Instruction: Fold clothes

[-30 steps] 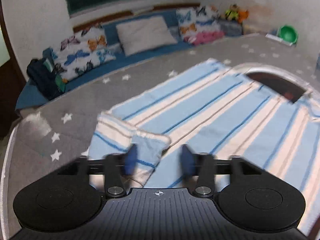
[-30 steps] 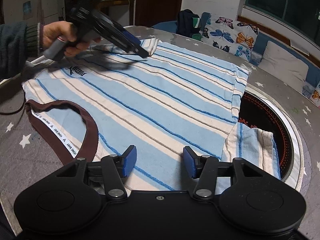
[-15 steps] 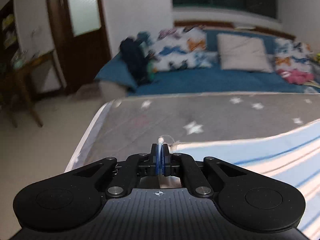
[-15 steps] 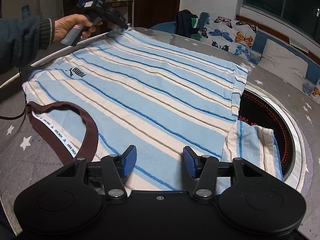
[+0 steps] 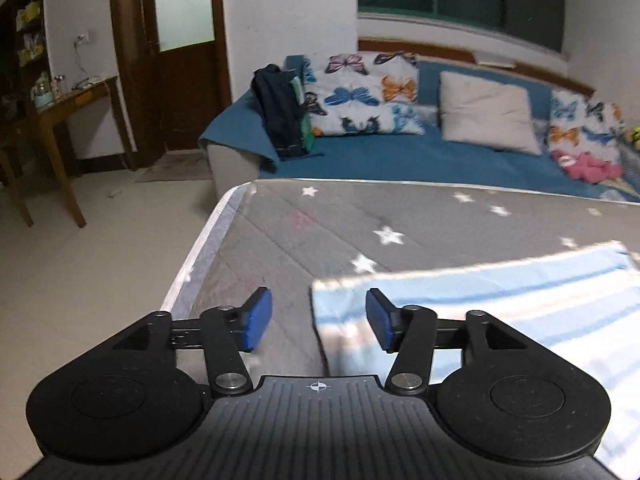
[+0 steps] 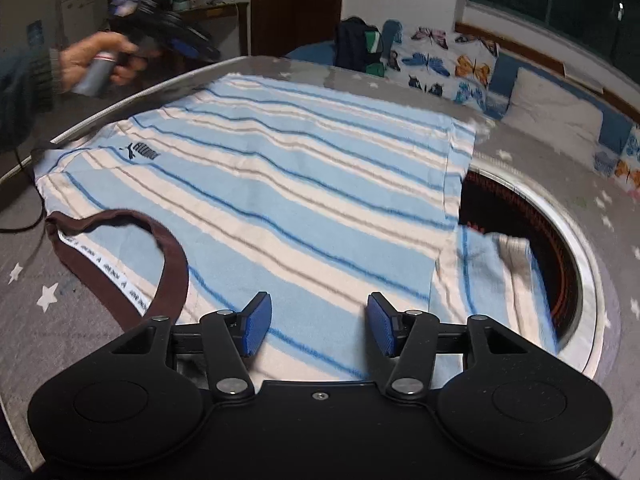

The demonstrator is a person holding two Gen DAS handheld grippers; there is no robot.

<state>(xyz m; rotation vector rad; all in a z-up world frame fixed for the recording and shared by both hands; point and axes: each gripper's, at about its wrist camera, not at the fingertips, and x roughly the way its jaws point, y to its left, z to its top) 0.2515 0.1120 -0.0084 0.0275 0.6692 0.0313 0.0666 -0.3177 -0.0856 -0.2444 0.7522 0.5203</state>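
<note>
A light-blue and white striped shirt (image 6: 300, 184) lies spread flat on the grey star-patterned table (image 6: 24, 292), its brown collar (image 6: 172, 276) near me. One sleeve (image 6: 480, 272) droops over a round opening. My right gripper (image 6: 316, 330) hovers open over the shirt's near edge and holds nothing. In the right wrist view a hand (image 6: 92, 60) holds my left gripper (image 6: 192, 46) above the far-left corner. In its own view the left gripper (image 5: 319, 312) has its jaws opening. The shirt's corner (image 5: 500, 300) lies below the jaws, untouched by the pads.
A round opening (image 6: 560, 264) with a dark red inside sits at the table's right. The table edge (image 5: 200, 248) drops to a tiled floor on the left. Beyond are a blue sofa (image 5: 400, 156) with butterfly cushions, a dark backpack (image 5: 280, 112) and a wooden side table (image 5: 60, 108).
The left gripper shut on the folded-over sleeve, drew it out flat toward the far-left corner, then let go and lifted away. The right gripper stayed put.
</note>
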